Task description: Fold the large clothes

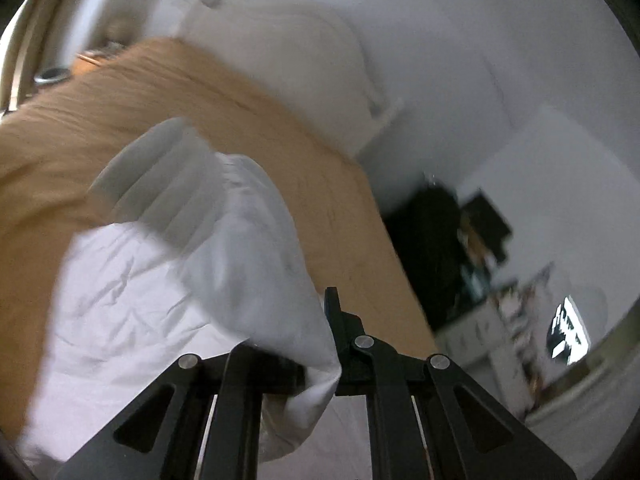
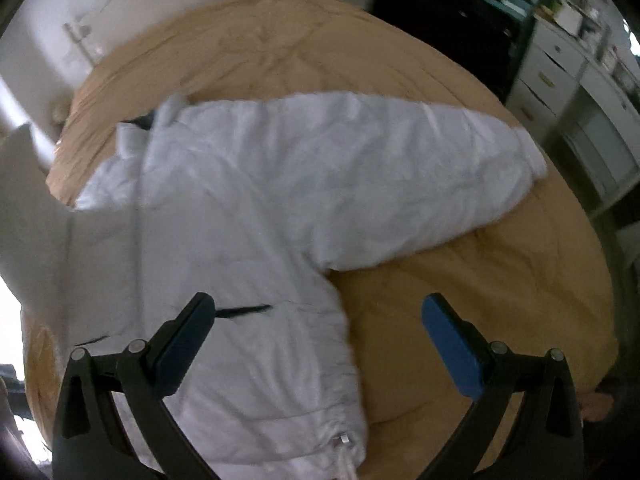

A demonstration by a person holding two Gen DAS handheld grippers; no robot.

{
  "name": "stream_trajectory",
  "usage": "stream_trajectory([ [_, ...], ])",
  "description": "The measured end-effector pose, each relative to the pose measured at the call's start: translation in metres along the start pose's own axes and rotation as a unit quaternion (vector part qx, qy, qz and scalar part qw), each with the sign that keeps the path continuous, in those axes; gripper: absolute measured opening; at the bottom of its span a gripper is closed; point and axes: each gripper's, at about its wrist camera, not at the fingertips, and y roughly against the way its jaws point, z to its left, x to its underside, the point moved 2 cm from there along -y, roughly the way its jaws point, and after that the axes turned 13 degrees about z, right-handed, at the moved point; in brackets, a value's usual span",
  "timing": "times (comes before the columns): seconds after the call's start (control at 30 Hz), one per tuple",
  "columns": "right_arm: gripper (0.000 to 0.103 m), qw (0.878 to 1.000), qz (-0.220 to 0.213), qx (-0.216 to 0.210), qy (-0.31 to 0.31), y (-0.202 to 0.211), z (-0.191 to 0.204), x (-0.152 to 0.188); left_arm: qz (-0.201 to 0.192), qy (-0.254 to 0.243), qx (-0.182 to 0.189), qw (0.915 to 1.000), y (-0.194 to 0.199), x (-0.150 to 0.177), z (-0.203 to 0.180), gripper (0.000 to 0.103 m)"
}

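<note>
On bed, centre: white padded jacket [image 2: 256, 208], spread flat on the tan cover, wrinkled and quilted.
Bed cover: tan quilted comforter [image 2: 460, 280], filling most of the right wrist view; jacket covers its middle and left part.
Room, far side: white wall and white door [image 2: 76, 36] beyond the head of the bed; dark shelving [image 2: 452, 12] and white drawer unit [image 2: 560, 76] at the right.
Jacket sleeve, right wrist view: one sleeve [image 2: 400, 168] stretched out to the right, its cuff near the bed's right side, lying flat.
Jacket sleeve, left wrist view: raised fold of white fabric [image 1: 240, 248] lifted off the body of the jacket, blurred.
Jacket hem: gathered edge with a drawcord toggle [image 2: 345, 439] at the near bed edge; two dark pocket slits [image 2: 244, 311] on the body.
Open room: bare tan cover right of the hem and below the stretched sleeve.
Left gripper [image 1: 320, 368]: jaws pinched narrow on the white fabric, which bunches between them.
Right gripper [image 2: 320, 344]: jaws spread wide, holding nothing, above the hem; blue pad [image 2: 452, 352] over bare cover.
</note>
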Motion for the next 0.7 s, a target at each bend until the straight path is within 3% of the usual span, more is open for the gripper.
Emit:
stream_trajectory([
  [0.1, 0.103, 1.0, 0.02, 0.0, -0.019, -0.026, -0.023, 0.009, 0.059, -0.005, -0.021, 0.998, -0.084, 0.033, -0.009, 0.007],
  [0.2, 0.103, 0.998, 0.045, 0.001, -0.04, -0.051, -0.041, 0.019, 0.145, 0.001, -0.074, 0.9867, -0.188, 0.067, 0.021, 0.007],
  [0.3, 0.103, 0.996, 0.067, -0.002, -0.05, -0.069, -0.053, 0.028, 0.183, 0.02, -0.11, 0.9767, -0.233, 0.112, 0.054, 0.011],
  [0.37, 0.103, 0.996, 0.076, -0.002, -0.052, -0.077, -0.059, 0.031, 0.159, 0.021, -0.093, 0.9826, -0.231, 0.125, 0.058, 0.011],
  [0.43, 0.103, 0.996, 0.078, -0.001, -0.05, -0.082, -0.059, 0.032, 0.165, 0.032, -0.079, 0.9826, -0.225, 0.124, 0.065, 0.012],
  [0.6, 0.103, 0.996, 0.076, -0.012, -0.049, -0.087, -0.05, 0.025, 0.23, 0.105, -0.007, 0.9676, -0.208, 0.104, 0.072, 0.014],
  [0.7, 0.103, 0.998, 0.064, 0.0, -0.027, -0.083, -0.032, 0.019, 0.26, 0.147, 0.052, 0.9529, -0.18, 0.108, 0.085, 0.018],
])
